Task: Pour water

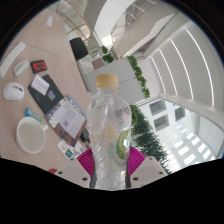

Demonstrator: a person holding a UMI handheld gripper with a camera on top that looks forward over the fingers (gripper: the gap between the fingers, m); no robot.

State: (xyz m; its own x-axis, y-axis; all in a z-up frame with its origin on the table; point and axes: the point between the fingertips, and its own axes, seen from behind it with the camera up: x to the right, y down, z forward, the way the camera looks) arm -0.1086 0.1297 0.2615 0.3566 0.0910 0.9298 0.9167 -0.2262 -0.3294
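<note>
A clear plastic water bottle (107,125) with a pale cap (105,77) stands up between my fingers, its body filling the gap between them. My gripper (110,162) is shut on the bottle, with the magenta pads (135,160) pressed against its sides. The bottle is held above a long pale table (45,50). A white bowl (31,137) sits on the table to the left of the bottle, below it. The bottle hides what is directly ahead.
The table carries a white mouse-like object (13,92), boxes and packets (66,120), a dark item (42,87) and papers. A green plant hedge (146,120) runs to the right. Chairs (78,48) stand at the table's far end.
</note>
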